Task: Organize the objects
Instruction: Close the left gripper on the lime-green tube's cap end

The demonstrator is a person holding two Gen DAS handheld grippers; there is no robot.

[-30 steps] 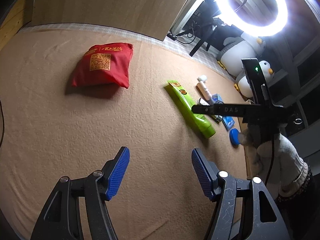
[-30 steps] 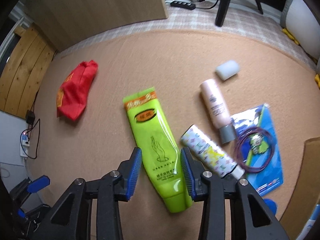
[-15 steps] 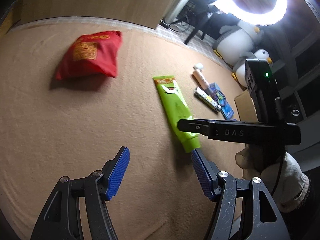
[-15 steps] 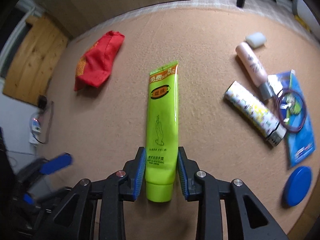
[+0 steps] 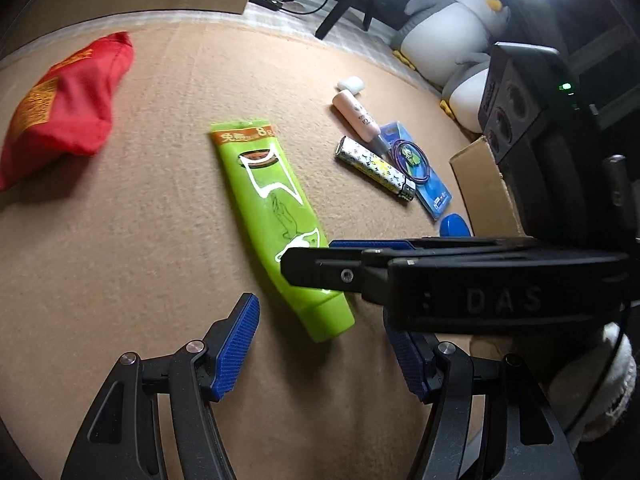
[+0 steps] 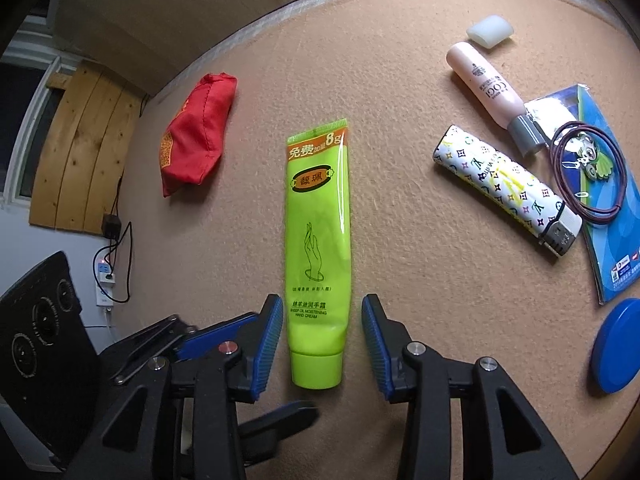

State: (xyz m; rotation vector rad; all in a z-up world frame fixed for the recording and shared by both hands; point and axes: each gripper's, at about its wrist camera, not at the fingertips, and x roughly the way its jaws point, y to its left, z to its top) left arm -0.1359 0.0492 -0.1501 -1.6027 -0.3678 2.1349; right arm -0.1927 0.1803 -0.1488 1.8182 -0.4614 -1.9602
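A lime-green hand-cream tube [image 6: 320, 232] lies flat on the tan carpet, cap end toward me. My right gripper [image 6: 320, 320] straddles its lower end. The jaws are opening, and a gap shows on each side between the blue pads and the tube. In the left wrist view the right gripper's fingers [image 5: 360, 276] cross over the tube [image 5: 272, 208]. My left gripper [image 5: 320, 312] stands open just short of the cap, with nothing between its pads. A red fabric pouch [image 6: 196, 140] lies to the left.
Right of the tube lie a pink bottle [image 6: 484, 84], a patterned lighter [image 6: 500, 184], a white cap [image 6: 490, 30], a blue card with a purple cord [image 6: 612, 240] and a blue disc [image 6: 618, 344]. A cardboard box [image 5: 484, 184] and penguin plush toys [image 5: 440, 40] stand at the carpet's right edge.
The right gripper lined up with the tube, narrowed around its lower end, then widened again. The left gripper moved in and down toward the tube's cap end.
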